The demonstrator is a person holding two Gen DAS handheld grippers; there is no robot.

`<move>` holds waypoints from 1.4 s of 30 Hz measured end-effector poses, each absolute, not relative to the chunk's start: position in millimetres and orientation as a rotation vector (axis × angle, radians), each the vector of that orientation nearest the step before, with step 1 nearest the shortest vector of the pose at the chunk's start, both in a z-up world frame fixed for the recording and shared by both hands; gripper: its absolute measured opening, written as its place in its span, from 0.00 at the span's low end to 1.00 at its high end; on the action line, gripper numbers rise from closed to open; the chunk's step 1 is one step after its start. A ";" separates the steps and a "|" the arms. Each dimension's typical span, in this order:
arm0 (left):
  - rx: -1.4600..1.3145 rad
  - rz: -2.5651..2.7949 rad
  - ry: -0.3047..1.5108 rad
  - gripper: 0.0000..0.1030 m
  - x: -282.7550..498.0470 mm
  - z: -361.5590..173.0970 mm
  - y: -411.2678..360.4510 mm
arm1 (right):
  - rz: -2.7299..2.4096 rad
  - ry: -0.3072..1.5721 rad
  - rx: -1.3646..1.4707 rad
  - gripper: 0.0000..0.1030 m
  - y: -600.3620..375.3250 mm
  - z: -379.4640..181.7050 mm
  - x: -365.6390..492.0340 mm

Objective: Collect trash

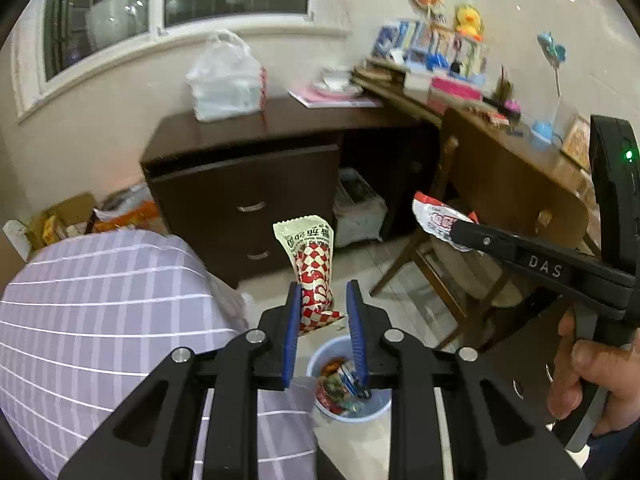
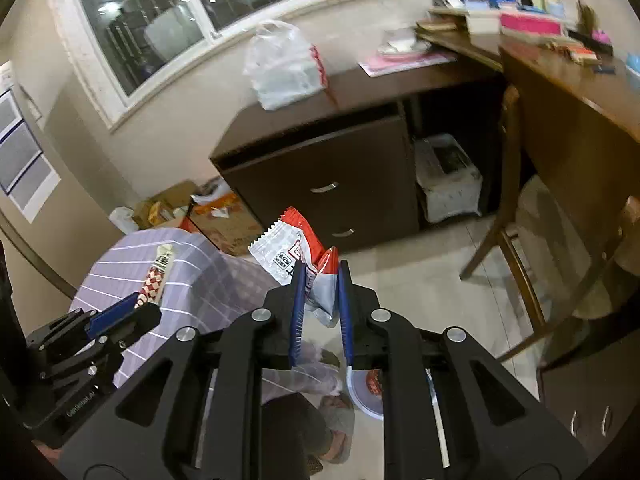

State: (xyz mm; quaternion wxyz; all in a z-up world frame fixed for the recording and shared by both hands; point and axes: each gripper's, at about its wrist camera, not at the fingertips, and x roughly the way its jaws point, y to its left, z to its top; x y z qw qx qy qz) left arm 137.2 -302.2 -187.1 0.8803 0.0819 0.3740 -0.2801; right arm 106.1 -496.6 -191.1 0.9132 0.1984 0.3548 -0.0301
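My left gripper point(image 1: 323, 294) is shut on a red-and-white checked snack wrapper point(image 1: 310, 264) that stands up between its blue pads. It shows from the side in the right wrist view point(image 2: 158, 270), held by the left gripper point(image 2: 134, 306). My right gripper point(image 2: 322, 276) is shut on a red-and-white wrapper point(image 2: 294, 250), which also shows in the left wrist view point(image 1: 438, 220) at the right gripper's tip point(image 1: 460, 232). A light blue trash bin point(image 1: 348, 380) with several wrappers in it stands on the floor below both grippers. In the right wrist view the bin point(image 2: 362, 392) is partly hidden by the gripper.
A lilac striped cloth-covered surface point(image 1: 100, 320) is at the left. A dark drawer cabinet point(image 1: 248, 192) with a white plastic bag point(image 1: 226, 80) stands ahead. A wooden chair point(image 1: 472, 240) and a cluttered desk point(image 1: 520, 152) are at the right. Boxes point(image 2: 208, 212) lie by the wall.
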 end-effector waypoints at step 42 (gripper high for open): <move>0.237 -0.566 0.824 0.91 137.1 -187.7 -319.3 | -0.190 0.825 0.517 0.94 -515.9 -224.9 107.0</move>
